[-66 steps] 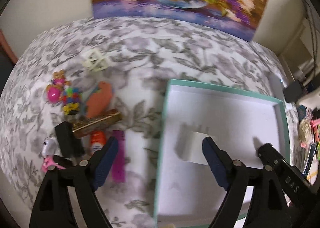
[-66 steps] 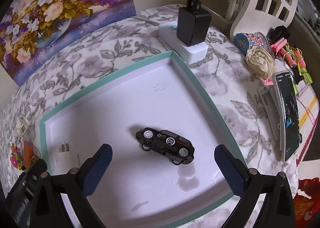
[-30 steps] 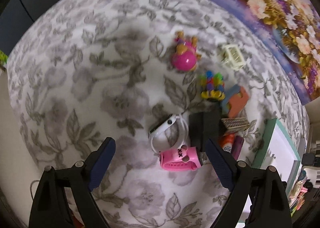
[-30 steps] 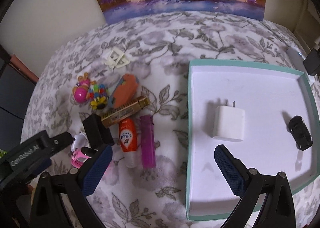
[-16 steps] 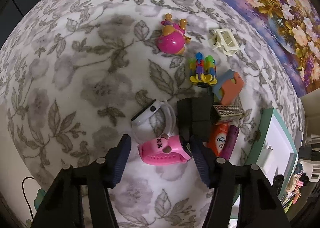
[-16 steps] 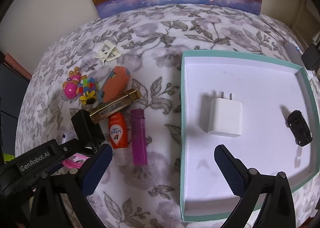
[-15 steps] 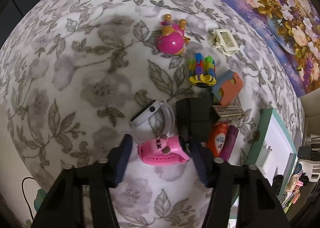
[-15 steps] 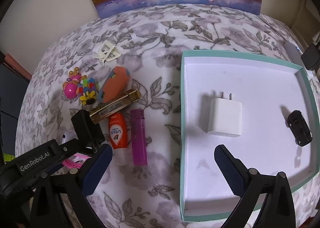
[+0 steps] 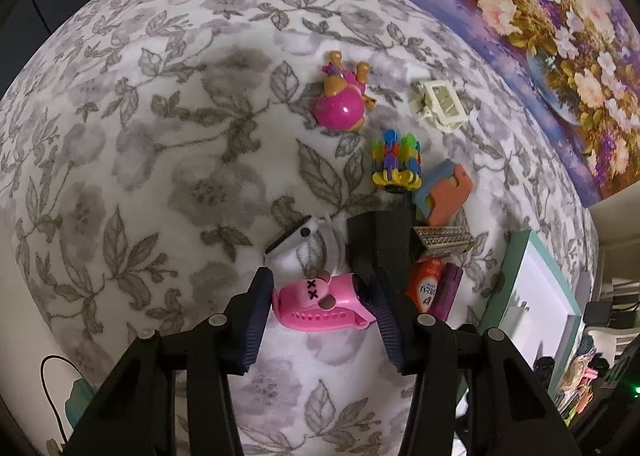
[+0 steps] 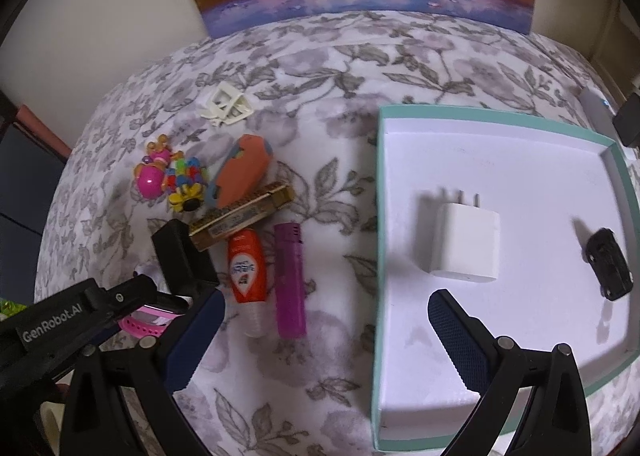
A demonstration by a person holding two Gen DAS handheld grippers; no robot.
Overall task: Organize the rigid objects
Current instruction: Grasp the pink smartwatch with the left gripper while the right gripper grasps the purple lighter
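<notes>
The left gripper (image 9: 322, 306) is clamped on the pink watch (image 9: 320, 306), which lies on the floral cloth (image 9: 160, 159) beside a white watch (image 9: 302, 244). The right gripper (image 10: 326, 326) gapes wide above the tray (image 10: 378, 256) holding 1 charger (image 10: 464, 246) and 1 car (image 10: 610, 270).

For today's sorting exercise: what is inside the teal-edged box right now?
Inside the teal-edged box lie a white charger and a black toy car. One finger of the right tongs covers part of its near floor.
</notes>
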